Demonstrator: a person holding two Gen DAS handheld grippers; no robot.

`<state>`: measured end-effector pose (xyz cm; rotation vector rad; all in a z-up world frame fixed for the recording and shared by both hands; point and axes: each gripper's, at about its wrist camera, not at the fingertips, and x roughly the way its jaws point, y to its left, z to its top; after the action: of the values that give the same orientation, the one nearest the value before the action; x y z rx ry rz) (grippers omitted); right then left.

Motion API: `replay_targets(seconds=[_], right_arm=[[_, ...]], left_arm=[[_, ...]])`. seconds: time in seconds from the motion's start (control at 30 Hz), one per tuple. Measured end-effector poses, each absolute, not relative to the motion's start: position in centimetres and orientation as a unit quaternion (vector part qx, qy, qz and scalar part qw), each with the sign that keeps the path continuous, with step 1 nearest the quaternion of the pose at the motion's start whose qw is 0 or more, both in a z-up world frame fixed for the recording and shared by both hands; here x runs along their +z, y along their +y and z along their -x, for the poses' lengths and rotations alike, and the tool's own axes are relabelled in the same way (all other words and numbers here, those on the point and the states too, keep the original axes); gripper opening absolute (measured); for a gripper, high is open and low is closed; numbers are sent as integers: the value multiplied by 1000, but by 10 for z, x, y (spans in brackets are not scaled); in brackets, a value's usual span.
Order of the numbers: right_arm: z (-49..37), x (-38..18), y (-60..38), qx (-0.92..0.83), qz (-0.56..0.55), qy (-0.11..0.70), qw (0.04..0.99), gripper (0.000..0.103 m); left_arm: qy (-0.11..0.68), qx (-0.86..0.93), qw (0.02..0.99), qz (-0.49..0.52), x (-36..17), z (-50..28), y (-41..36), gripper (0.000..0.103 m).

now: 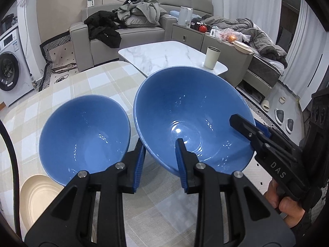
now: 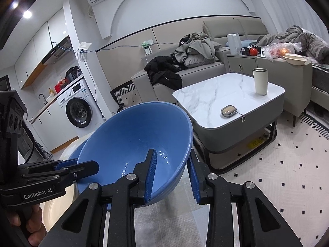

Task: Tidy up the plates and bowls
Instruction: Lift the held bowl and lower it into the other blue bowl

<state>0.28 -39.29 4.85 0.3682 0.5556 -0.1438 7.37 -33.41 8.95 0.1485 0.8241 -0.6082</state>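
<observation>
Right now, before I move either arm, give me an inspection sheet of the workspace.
Surface: checked tablecloth, flat.
Job's things: large blue bowl tilted; small blue bowl beside it on the cloth; cream plate at the near corner.
Clutter: tumbler and small case, both on the marble coffee table.
Grippers: left gripper and right gripper each straddle the large bowl's rim, one finger inside, one outside; clamping cannot be confirmed.
Cables: black cable at the left edge.
Surroundings: sofa piled with clothes, washing machine.
</observation>
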Motion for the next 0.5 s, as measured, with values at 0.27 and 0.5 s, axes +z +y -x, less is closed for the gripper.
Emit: replay_targets(seconds=[0.27, 0.5], right_arm=[[5, 66, -387, -70, -168, 254, 950, 32], [8, 76, -374, -54, -159, 246, 955, 32]], left_arm=[[383, -296, 872, -69, 111, -66, -323, 26], [377, -293, 877, -55, 122, -66, -307, 26]])
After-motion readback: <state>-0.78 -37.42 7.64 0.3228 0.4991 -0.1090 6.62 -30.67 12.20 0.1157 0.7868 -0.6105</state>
